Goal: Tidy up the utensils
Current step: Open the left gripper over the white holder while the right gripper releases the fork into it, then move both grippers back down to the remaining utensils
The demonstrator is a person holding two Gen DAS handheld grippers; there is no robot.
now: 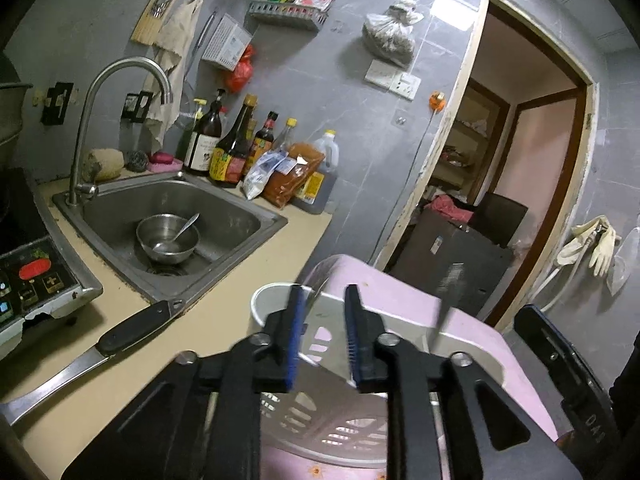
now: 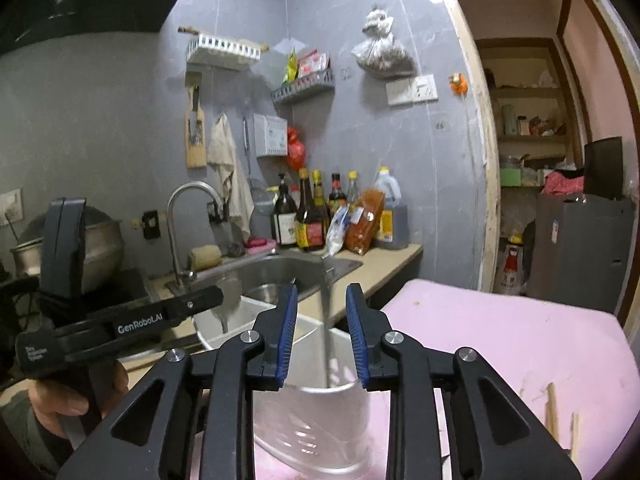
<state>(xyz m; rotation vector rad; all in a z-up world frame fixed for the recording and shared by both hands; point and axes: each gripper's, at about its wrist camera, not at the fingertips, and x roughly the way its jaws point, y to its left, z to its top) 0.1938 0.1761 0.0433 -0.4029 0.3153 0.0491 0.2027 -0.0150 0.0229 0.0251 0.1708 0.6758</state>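
A white slotted utensil holder (image 1: 316, 340) stands on a pink plastic stool (image 1: 472, 332), just beyond my left gripper (image 1: 322, 340), which is open and empty over its rim. In the right wrist view the holder (image 2: 304, 408) sits below my right gripper (image 2: 322, 336), also open. A blurred metal utensil (image 2: 328, 320) stands upright in the holder between the right fingers, not pinched. A spoon bowl (image 2: 229, 296) shows at the holder's far side. A black-handled knife (image 1: 120, 332) lies on the beige counter. A steel bowl (image 1: 168, 240) with a spoon (image 1: 182, 232) sits in the sink.
The sink (image 1: 248, 216) and tall faucet (image 1: 84, 128) are left of the stool. Sauce bottles (image 1: 232, 148) and food packets line the wall. An induction cooker (image 1: 36, 280) sits at the far left. Chopsticks (image 2: 554, 412) lie on the stool. A doorway (image 1: 520, 184) opens at right.
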